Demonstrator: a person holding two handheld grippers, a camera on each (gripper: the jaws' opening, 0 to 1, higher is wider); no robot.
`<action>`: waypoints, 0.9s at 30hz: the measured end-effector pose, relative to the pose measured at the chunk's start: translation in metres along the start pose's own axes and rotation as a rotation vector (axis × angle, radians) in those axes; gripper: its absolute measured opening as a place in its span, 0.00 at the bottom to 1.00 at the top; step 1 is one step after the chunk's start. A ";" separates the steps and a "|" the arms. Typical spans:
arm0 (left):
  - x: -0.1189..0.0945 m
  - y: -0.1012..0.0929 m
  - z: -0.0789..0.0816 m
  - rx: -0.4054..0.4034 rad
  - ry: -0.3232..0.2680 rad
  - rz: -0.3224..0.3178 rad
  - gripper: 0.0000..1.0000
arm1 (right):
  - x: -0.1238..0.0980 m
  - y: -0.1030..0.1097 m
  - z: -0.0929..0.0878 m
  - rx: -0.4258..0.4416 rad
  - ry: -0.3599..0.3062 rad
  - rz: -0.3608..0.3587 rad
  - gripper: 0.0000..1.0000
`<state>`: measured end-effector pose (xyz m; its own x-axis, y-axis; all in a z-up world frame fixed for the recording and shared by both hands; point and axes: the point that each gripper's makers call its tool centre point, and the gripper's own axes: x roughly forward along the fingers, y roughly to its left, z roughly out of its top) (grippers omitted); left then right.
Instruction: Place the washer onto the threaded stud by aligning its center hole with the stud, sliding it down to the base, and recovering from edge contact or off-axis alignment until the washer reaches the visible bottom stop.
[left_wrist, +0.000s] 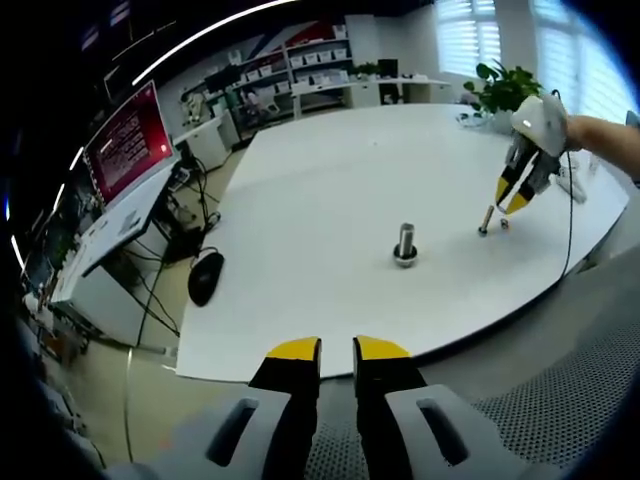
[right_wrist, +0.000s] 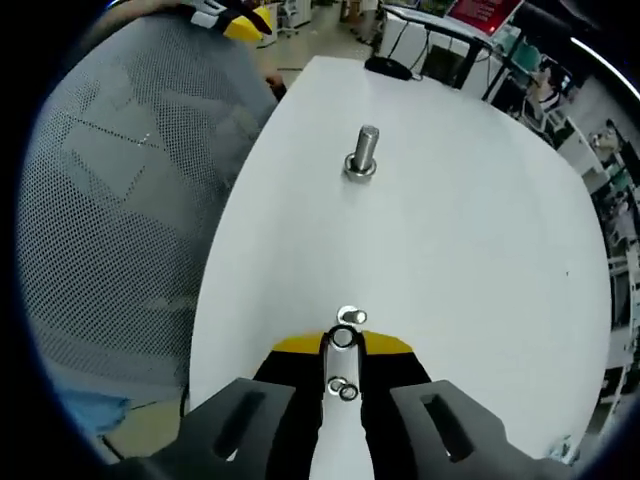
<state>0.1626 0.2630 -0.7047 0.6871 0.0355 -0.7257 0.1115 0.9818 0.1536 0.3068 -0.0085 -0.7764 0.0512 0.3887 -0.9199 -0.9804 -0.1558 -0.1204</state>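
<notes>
Left gripper view: left gripper (left_wrist: 337, 349) low at the near edge of the white table (left_wrist: 330, 190), yellow-tipped jaws drawn close with a narrow gap, nothing between them, hovering off the table's edge over grey mesh. Threaded stud (left_wrist: 405, 243) upright near the table's middle, ringed at its base. Far right, right gripper (left_wrist: 514, 192) in a person's hand (left_wrist: 600, 135), tips angled down toward a small metal bolt (left_wrist: 486, 220) tilted on the table, with a small ring, probably the washer (left_wrist: 504, 224), just beside it. Black mouse (left_wrist: 205, 277) at the table's left edge; red-lit monitor (left_wrist: 128, 142) beyond; potted plant (left_wrist: 505, 90) at the far side.

Right gripper view: right gripper (right_wrist: 343, 343) low over the table (right_wrist: 480, 220), jaws nearly together around the small metal bolt (right_wrist: 343, 340), seen end-on; true pinch or mere touch, cannot tell. Washer (right_wrist: 351, 317) flat on the table just beyond the tips. Threaded stud (right_wrist: 363, 152) well apart, upright, further up the table. Grey mesh chair back (right_wrist: 120, 200) at left, left gripper (right_wrist: 240, 18) at top beside it.
</notes>
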 end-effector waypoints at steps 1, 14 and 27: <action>0.000 0.000 0.000 0.000 0.000 0.000 0.10 | 0.000 -0.001 0.001 0.000 -0.002 -0.003 0.13; 0.000 0.000 0.000 -0.002 -0.003 0.001 0.10 | 0.010 -0.008 0.008 -0.047 0.022 -0.021 0.13; 0.000 0.000 0.001 -0.005 -0.008 0.002 0.10 | 0.036 -0.010 -0.002 -0.063 0.083 0.013 0.13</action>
<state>0.1631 0.2633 -0.7037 0.6928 0.0360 -0.7202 0.1064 0.9827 0.1515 0.3190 0.0052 -0.8094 0.0568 0.3098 -0.9491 -0.9673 -0.2181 -0.1291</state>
